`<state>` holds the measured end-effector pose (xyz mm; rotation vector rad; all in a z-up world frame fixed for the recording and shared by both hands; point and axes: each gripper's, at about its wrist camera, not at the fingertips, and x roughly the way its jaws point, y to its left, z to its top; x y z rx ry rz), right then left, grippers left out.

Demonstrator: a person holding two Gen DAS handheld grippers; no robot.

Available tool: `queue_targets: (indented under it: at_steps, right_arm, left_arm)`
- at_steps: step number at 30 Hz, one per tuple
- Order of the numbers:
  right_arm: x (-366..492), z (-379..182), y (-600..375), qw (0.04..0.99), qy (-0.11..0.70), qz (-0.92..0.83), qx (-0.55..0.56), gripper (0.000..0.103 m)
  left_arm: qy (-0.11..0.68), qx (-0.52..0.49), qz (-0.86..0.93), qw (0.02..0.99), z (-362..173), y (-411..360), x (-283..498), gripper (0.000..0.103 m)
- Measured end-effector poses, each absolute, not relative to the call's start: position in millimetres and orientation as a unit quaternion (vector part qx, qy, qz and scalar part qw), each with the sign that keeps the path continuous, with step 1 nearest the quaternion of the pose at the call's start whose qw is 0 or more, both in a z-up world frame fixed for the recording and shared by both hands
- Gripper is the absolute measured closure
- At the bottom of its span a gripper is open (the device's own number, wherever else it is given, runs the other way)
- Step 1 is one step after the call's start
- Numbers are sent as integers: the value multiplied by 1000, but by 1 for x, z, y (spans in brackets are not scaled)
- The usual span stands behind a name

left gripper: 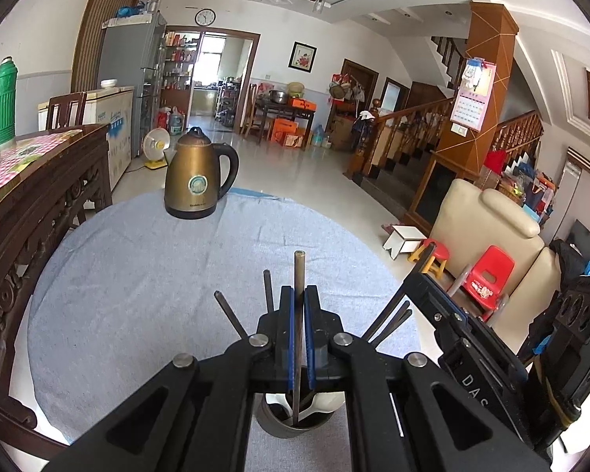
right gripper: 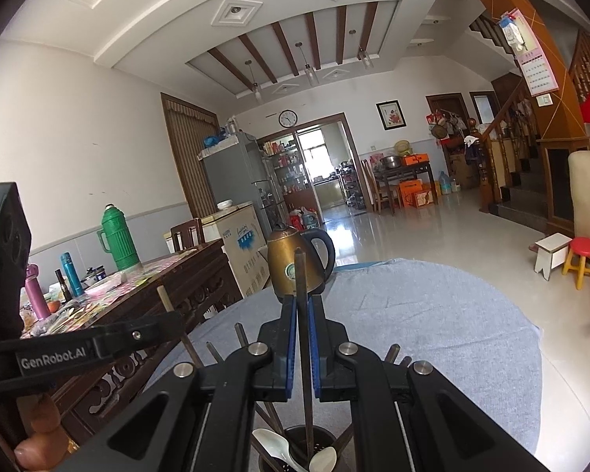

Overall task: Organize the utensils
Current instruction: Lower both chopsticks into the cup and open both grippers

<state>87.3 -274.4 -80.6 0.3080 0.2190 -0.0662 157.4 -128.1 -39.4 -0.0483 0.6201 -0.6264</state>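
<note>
Left gripper (left gripper: 298, 314): clenched on one chopstick (left gripper: 298, 295), blue pads either side of the shaft; lower centre of left wrist view.
Left chopstick: upright, lower tip down in the steel holder cup (left gripper: 293, 424) at bottom centre; top end stands clear above the pads.
Other sticks: several dark chopsticks (left gripper: 229, 312) fan out of the cup left & right of the jaws, loose, leaning on the rim.
Right gripper (right gripper: 303, 338): clamped on a second chopstick (right gripper: 301, 287), bottom centre of right wrist view; stick runs down into the perforated holder (right gripper: 295, 450).
Spoons: two white spoons (right gripper: 269, 446) in the holder, bottom edge, just beside the gripped stick.
Handling, est.: sticks light, stiff, thin, smooth — prob. slippery, liable to pivot in the pads. Grip mid-shaft, square to the pads. Spoons look ceramic or plastic; treat as fragile.
Holder: light, prob. tips if a stick is levered sideways; lift straight up.
Surroundings: brass-coloured kettle (left gripper: 198, 181) upper centre on the grey-blue tablecloth (left gripper: 137, 275), well apart from the cup.
</note>
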Motion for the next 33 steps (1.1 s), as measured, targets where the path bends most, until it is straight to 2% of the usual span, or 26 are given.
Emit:
queue_targets:
  at_steps: [33]
  right_arm:
    - [83, -84, -280, 975, 122, -37, 183, 96]
  left_arm:
    - [316, -8, -277, 907, -50, -130, 154, 98]
